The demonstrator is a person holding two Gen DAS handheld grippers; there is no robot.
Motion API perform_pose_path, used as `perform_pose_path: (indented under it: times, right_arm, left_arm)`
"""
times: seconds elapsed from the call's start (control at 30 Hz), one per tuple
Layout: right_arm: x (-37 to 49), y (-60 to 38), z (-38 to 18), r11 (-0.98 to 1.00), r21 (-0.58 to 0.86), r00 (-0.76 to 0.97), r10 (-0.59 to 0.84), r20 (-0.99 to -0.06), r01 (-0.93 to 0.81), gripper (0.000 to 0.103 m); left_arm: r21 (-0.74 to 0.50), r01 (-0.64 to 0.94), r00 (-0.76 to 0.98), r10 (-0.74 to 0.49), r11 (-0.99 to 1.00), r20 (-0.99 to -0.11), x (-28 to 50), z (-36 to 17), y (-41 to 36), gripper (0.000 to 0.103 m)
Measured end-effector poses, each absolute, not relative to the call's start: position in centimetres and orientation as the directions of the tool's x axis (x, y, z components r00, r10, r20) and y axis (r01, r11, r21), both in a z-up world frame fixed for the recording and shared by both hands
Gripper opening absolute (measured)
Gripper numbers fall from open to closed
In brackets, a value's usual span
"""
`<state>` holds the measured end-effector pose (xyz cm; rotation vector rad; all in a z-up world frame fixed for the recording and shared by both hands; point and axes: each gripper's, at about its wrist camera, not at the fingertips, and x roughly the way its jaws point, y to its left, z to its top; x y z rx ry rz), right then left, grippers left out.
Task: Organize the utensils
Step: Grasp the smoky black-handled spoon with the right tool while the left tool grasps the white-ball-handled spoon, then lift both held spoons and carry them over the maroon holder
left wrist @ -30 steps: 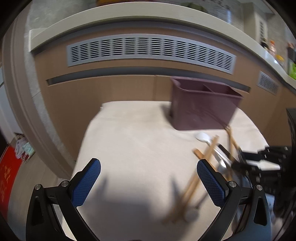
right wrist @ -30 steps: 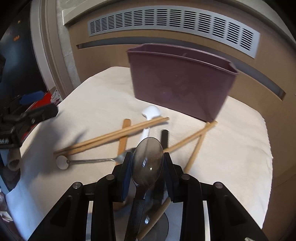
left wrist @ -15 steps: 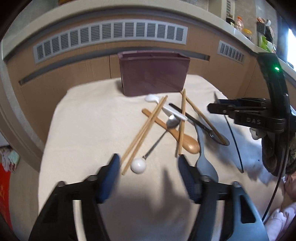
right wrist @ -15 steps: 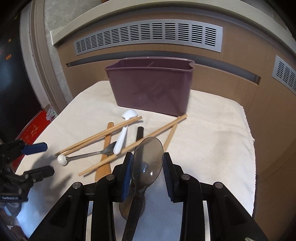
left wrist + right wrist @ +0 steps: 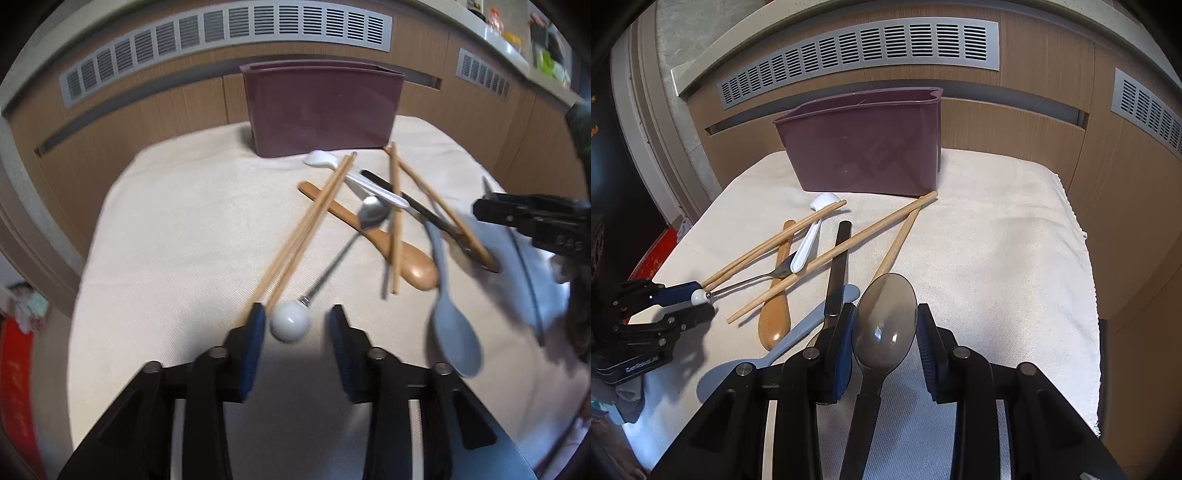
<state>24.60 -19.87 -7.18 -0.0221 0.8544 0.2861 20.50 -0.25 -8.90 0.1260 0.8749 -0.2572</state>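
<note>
Smoky translucent plastic spoon (image 5: 884, 325) is pinched in my right gripper (image 5: 884, 332); my left gripper (image 5: 297, 325), just closing, straddles the white-knobbed metal fork (image 5: 332, 266) at lower centre. Maroon plastic caddy (image 5: 864, 147) looks unfilled.

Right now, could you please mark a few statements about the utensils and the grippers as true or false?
1. The right gripper grips a dark spoon. True.
2. The purple bin lies tipped on its side. False: it stands upright.
3. A white ball handle sits between the pads of the left gripper. True; its jaws have just been closing, and one pad is not yet touching.
4. The wooden spoon is inside the bin. False: it lies on the cloth, under chopsticks.
</note>
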Motion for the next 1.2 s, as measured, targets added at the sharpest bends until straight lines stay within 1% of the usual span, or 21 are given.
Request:
perform_pose_path:
  times: [0.03, 0.1, 0.17, 0.3, 0.5, 0.7, 0.93, 1.0, 1.07, 1.1, 1.13, 1.17, 1.2]
  right_arm:
    - [24.5, -19.9, -7.0, 0.962, 0.094, 0.626, 0.24, -0.742, -0.257, 0.03]
    - [24.2, -19.9, -6.6, 0.962, 0.088, 0.639, 0.238, -0.731, -0.258, 0.03]
    - [23.9, -19.9, -6.2, 0.962, 0.081, 0.649, 0.238, -0.723, -0.263, 0.03]
    - [23.6, -19.8, -5.7, 0.96, 0.086, 0.656, 0.246, -0.713, -0.266, 0.03]
    - [23.0, -20.0, -4.9, 0.961, 0.102, 0.669, 0.252, -0.699, -0.256, 0.03]
    - [22.2, -20.2, -3.9, 0.964, 0.087, 0.688, 0.241, -0.685, -0.251, 0.03]
    - [21.6, -19.7, -2.0, 0.965, 0.053, 0.715, 0.226, -0.661, -0.256, 0.029]
    - [21.4, -19.6, -1.3, 0.963, 0.057, 0.718, 0.236, -0.655, -0.265, 0.026]
    - [21.5, -19.4, -0.6, 0.958, 0.057, 0.719, 0.248, -0.65, -0.28, 0.018]
    - [21.6, -19.3, -0.2, 0.956, 0.058, 0.72, 0.255, -0.646, -0.287, 0.017]
    - [21.7, -19.2, 0.2, 0.953, 0.062, 0.722, 0.265, -0.639, -0.295, 0.015]
    - [21.9, -19.2, 0.8, 0.951, 0.07, 0.727, 0.277, -0.629, -0.302, 0.011]
    - [22.2, -19.2, 1.4, 0.948, 0.075, 0.732, 0.287, -0.618, -0.308, 0.01]
  left_arm:
    - [0.001, 0.268, 0.615, -0.17, 0.963, -0.77, 20.6, -8.8, -0.1, 0.023]
    - [-0.015, 0.252, 0.63, -0.176, 0.968, -0.756, 20.6, -8.2, 0.4, 0.023]
    - [-0.006, 0.241, 0.66, -0.169, 0.97, -0.732, 20.2, -7.3, 0.6, 0.023]
    - [-0.029, 0.223, 0.717, -0.184, 0.974, -0.673, 19.4, -4.7, 1.2, 0.023]
    - [-0.028, 0.227, 0.782, -0.2, 0.973, -0.59, 19.2, -1.5, 0.7, 0.023]
    - [-0.04, 0.245, 0.803, -0.226, 0.969, -0.551, 19.1, -0.2, -0.1, 0.023]
    - [-0.022, 0.259, 0.833, -0.235, 0.966, -0.501, 18.2, 2.0, 0.1, 0.023]
    - [-0.027, 0.255, 0.845, -0.236, 0.967, -0.48, 17.9, 2.9, 0.3, 0.023]
    - [-0.032, 0.252, 0.855, -0.239, 0.967, -0.461, 17.7, 3.7, 0.5, 0.023]
    - [-0.033, 0.251, 0.862, -0.239, 0.967, -0.447, 17.6, 4.4, 0.5, 0.023]
    - [-0.033, 0.249, 0.866, -0.238, 0.968, -0.44, 17.7, 4.9, 0.6, 0.023]
    - [-0.033, 0.252, 0.869, -0.241, 0.967, -0.433, 17.7, 5.4, 0.5, 0.023]
    - [-0.031, 0.257, 0.875, -0.246, 0.966, -0.416, 17.9, 6.2, 0.4, 0.023]
